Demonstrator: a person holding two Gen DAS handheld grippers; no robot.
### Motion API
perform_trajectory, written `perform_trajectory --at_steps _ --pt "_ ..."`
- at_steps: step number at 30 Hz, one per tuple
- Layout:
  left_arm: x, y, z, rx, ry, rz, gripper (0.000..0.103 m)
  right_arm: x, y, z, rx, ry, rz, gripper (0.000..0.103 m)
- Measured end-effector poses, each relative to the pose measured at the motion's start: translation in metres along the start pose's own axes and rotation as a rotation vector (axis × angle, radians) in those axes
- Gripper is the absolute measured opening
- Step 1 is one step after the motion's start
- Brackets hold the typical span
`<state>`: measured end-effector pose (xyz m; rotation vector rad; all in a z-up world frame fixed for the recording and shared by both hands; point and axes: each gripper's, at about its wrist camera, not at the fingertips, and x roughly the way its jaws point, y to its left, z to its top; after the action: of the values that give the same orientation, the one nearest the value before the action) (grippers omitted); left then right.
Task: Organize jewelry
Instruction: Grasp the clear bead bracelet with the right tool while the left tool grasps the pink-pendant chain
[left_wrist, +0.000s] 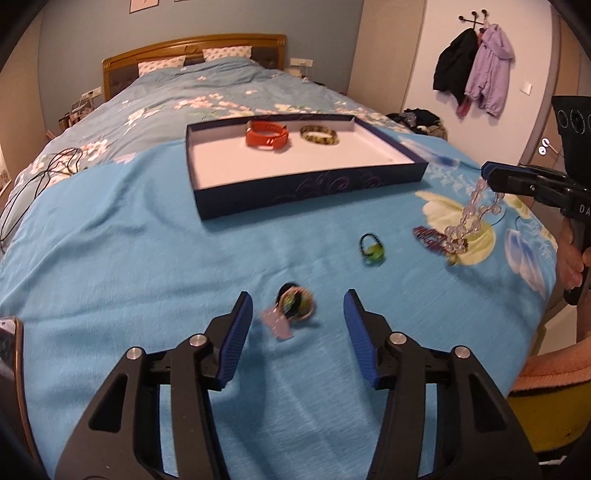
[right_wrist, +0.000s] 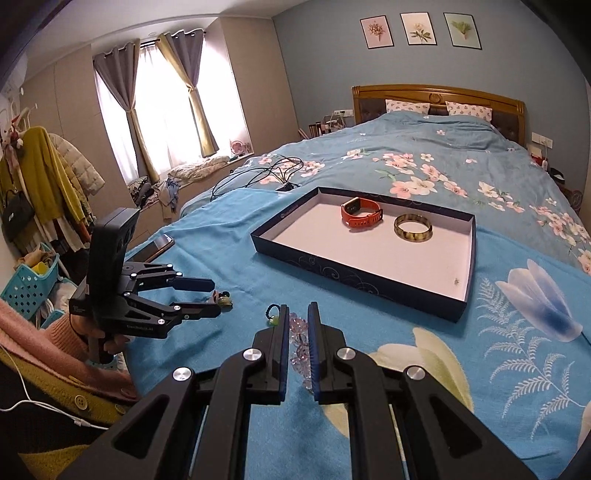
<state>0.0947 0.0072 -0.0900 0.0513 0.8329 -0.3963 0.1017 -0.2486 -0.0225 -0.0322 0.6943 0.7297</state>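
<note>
Cables (left_wrist: 48, 170): black, lying on the bed's left side, well apart from the jewelry.
Left hand-held gripper (left_wrist: 298, 314): yours, fingers spread wide, hovering low over the blue bedspread (left_wrist: 129, 258), gripping nothing.
Hair tie (left_wrist: 297, 303): blurred, multicoloured, with a pinkish tag, on the bedspread between the spread fingers; contact unclear.
Tray (left_wrist: 310, 192): dark blue box with white floor, further up the bed. It holds an orange watch (left_wrist: 266, 134) at left and a mottled bangle (left_wrist: 319, 135) just beside it at right.
Small ring (left_wrist: 371, 249): black band with green piece, on the bedspread near the tray.
Dark red beaded piece (left_wrist: 430, 236): on the bedspread, right of the ring.
Right hand-held gripper (right_wrist: 298, 345): pinching a clear bead bracelet (left_wrist: 471, 214), which hangs from the tips, with its low end over the red piece.
</note>
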Motion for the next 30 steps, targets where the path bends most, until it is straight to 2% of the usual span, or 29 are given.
perform_trajectory --at_steps 4,8,21,30 --pt "0.005 0.001 -0.003 -0.002 0.031 0.010 0.034 0.002 -0.001 0.002 0.014 -0.006 -0.005 0.008" --pt "0.006 -0.001 -0.004 0.011 0.041 0.011 0.027 0.001 -0.001 0.006 0.016 -0.023 -0.011 0.008" --pt "-0.016 -0.001 -0.002 -0.022 -0.005 -0.032 0.025 0.007 -0.004 0.014 0.032 -0.042 -0.007 0.008" --pt "-0.025 -0.006 0.026 -0.016 -0.087 -0.068 0.025 0.009 -0.008 0.028 0.032 -0.075 -0.020 0.008"
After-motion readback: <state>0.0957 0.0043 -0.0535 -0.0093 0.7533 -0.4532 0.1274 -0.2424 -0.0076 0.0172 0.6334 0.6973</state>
